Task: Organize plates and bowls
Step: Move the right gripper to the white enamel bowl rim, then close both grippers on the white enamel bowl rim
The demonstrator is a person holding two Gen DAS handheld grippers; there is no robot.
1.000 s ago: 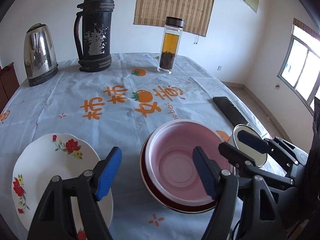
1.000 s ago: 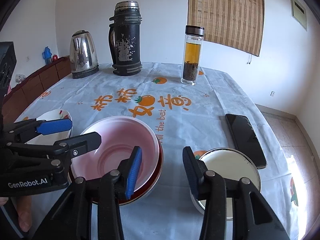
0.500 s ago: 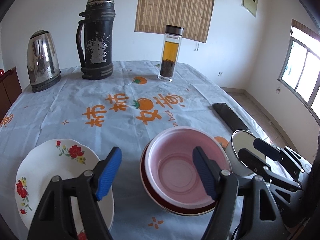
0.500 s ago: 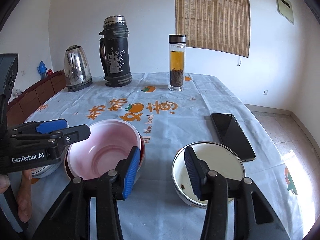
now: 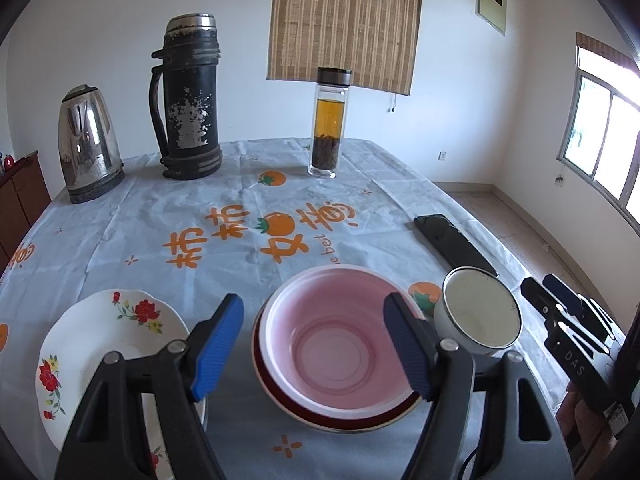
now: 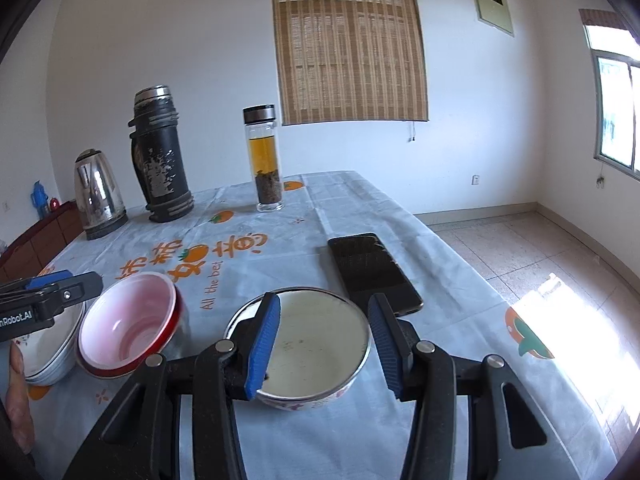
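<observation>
A pink bowl nested in a red bowl sits on the tablecloth. My left gripper hangs open over it, its jaws closing slightly, the pads clear of the rim. A white floral plate lies to the left. To the right stands a white enamel bowl. My right gripper is open above that enamel bowl: one pad over its left side, the other just outside its right rim, neither pressing. The pink bowl, left gripper and right gripper also show.
A black phone lies just behind the enamel bowl, near the table's right edge. At the back stand a steel kettle, a black thermos and a tea bottle. A hand shows at lower left.
My right gripper swung right, from beside the pink bowl to over the enamel bowl, and rolled. The left gripper drifted back a little above the pink bowl.
</observation>
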